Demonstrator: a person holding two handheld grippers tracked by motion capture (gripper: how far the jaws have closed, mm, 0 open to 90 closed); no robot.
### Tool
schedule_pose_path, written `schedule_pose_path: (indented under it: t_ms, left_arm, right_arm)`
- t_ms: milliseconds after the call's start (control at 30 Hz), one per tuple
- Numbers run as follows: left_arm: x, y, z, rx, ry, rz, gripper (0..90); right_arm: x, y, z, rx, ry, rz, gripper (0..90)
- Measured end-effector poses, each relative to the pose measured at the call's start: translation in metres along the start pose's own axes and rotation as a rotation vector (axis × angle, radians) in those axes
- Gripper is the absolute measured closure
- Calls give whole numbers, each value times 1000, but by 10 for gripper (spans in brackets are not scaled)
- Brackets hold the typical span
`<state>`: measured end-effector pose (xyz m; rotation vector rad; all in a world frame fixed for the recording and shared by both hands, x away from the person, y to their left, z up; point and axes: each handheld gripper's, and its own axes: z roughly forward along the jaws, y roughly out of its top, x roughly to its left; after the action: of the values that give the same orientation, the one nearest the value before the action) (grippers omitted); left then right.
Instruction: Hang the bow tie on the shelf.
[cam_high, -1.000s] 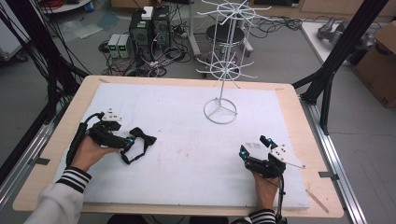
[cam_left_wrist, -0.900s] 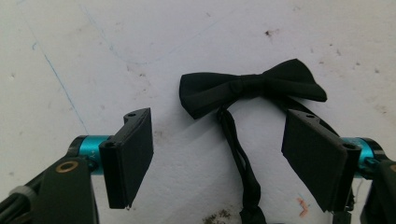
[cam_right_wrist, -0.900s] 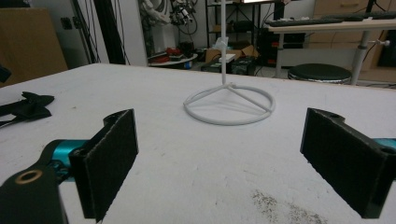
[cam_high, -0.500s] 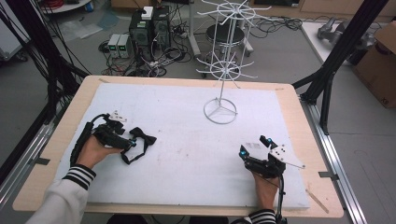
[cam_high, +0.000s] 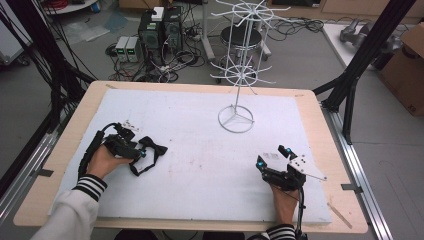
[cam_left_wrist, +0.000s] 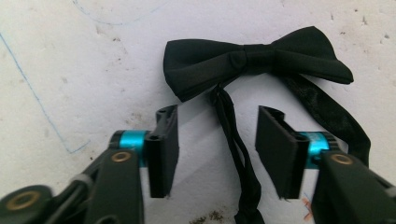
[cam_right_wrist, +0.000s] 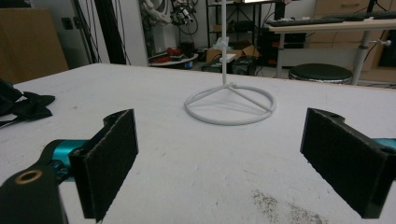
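High view: a person seated at the near edge of the table (cam_high: 310, 107) holds a tool in each hand over a white mat. The left tool (cam_high: 141, 152) lies low at the mat's left side, directly at a black bow tie (cam_high: 152, 148); the right tool (cam_high: 260, 165) rests at the mat's near right corner, well apart from the bow tie. A white wire rack (cam_high: 240, 75) stands on its ring base towards the far middle of the mat, between the two hands and farther from the person.

Left gripper view: the left tool (cam_left_wrist: 217, 149) points at the bow tie (cam_left_wrist: 252, 58), whose bow lies flat on the mat just beyond the jaw tips. The thin neck strap (cam_left_wrist: 236, 149) runs from the knot back between the jaws. The jaws have just been closing and now stand half-narrowed, with a gap visible on each side of the strap; the pads do not press on it.

Right gripper view: the right tool (cam_right_wrist: 219, 163) stands wide with nothing between its jaws, aimed level across the mat at the ring base of the wire rack (cam_right_wrist: 229, 105). The bow tie (cam_right_wrist: 28, 105) appears at the left edge.
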<state>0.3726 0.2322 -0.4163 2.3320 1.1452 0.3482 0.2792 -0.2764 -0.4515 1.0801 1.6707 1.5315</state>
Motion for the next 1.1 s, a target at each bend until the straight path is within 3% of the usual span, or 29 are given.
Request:
schedule_pose_path:
  t_ms: [467, 733, 800, 1100]
  left_arm:
    - [-1, 4, 5, 15, -29, -19, 659]
    - [-1, 5, 7, 24, -11, -35, 745]
    - [-1, 5, 7, 28, -6, -32, 818]
    - [-3, 6, 6, 29, 26, -31, 862]
  right_arm:
    - [0, 0, 0, -1, 1, 1, 103]
    - [0, 0, 0, 0, 1, 0, 103]
    - [0, 0, 0, 0, -1, -1, 103]
    - [0, 0, 0, -3, 0, -6, 103]
